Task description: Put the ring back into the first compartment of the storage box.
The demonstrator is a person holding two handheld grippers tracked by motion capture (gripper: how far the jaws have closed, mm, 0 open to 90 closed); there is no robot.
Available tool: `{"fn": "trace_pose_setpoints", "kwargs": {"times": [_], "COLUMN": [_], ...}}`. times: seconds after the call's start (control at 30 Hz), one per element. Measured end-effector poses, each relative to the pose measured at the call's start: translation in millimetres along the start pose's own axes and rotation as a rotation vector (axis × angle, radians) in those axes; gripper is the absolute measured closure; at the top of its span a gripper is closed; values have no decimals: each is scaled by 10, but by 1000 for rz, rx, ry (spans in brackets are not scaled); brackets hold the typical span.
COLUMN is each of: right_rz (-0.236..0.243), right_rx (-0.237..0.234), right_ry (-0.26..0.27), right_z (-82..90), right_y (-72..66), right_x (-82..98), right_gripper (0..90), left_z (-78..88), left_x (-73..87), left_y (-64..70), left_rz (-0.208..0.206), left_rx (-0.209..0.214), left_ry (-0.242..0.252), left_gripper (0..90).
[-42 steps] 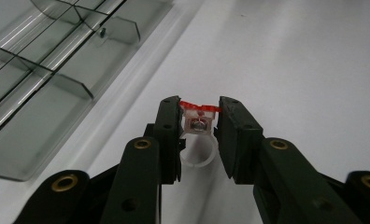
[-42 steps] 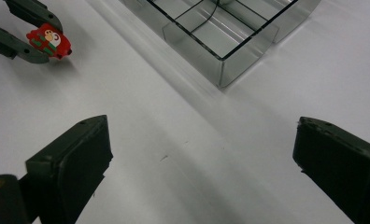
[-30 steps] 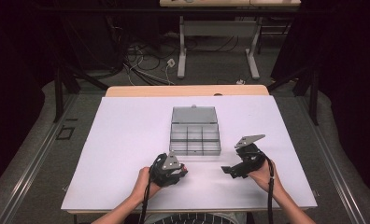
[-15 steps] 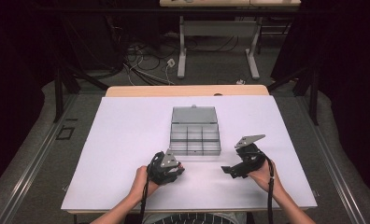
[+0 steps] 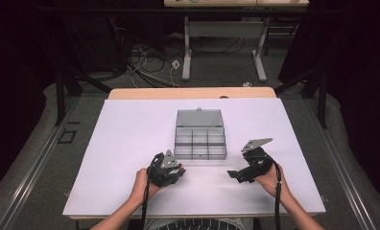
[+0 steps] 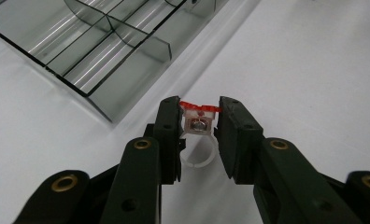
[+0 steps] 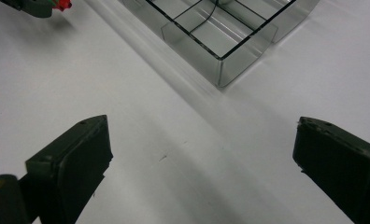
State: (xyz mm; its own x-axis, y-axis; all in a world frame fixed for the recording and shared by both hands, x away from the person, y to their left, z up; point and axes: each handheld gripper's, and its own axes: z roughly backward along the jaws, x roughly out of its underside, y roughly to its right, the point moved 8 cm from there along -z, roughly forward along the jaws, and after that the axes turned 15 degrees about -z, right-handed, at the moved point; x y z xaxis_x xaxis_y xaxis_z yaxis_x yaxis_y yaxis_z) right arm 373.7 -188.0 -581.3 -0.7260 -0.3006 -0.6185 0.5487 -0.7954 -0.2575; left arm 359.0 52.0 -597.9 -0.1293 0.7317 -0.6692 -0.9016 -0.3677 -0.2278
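In the high view, a white table [image 5: 130, 139] carries a clear compartment box [image 5: 200, 141] near its middle, with its lid laid open toward 12 o'clock. The left gripper [image 5: 177, 171] is at about 7 o'clock from the box, close to its near left corner, held by the person's left hand [image 5: 142, 184]. The right gripper [image 5: 233, 175] is at about 5 o'clock from the box, a little apart from it, held by the right hand [image 5: 269, 179]. The two grippers are well apart from each other.

In the left gripper view, the left gripper [image 6: 199, 123] is closed on a small plastic ring [image 6: 199, 140]. The ring has a white band and a clear top with a red edge, and the two black jaws press on this top from both sides. The band hangs down between the jaws, above the white table [image 6: 314, 56]. The box [image 6: 103, 42] lies at about 11 o'clock from the ring, near but not touching.

In the right gripper view, the right gripper [image 7: 202, 149] has its jaws wide apart, with bare table [image 7: 164, 140] between them and nothing held. One corner of the box [image 7: 220, 46] is at 12 o'clock. At 10 o'clock, in the far corner, a small red part of the ring [image 7: 62, 4] is seen.
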Motion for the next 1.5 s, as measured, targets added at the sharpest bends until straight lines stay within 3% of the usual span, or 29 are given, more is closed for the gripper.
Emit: {"fn": "trace_pose_setpoints", "kwargs": {"times": [0.6,1.1,1.17,1.2,1.5], "right_rz": [1,-7,4,2,6], "right_rx": [1,-2,9,8,9], "right_ry": [2,5,-19,10,6], "right_z": [3,-2,20,4,16], "right_y": [3,6,20,16,11], "right_x": [-4,-5,4,-13,-17], "right_gripper": [41,41,41,41,41], "left_z": [113,204,208,212,254], "left_x": [30,-17,-31,-33,-94], "left_y": [-159,-301,-322,-328,-438], "left_rz": [31,30,32,30,30], "left_rx": [-43,-70,-83,-84,-102], "left_ry": [10,17,25,24,31], "left_gripper": [704,704,704,704,705]}}
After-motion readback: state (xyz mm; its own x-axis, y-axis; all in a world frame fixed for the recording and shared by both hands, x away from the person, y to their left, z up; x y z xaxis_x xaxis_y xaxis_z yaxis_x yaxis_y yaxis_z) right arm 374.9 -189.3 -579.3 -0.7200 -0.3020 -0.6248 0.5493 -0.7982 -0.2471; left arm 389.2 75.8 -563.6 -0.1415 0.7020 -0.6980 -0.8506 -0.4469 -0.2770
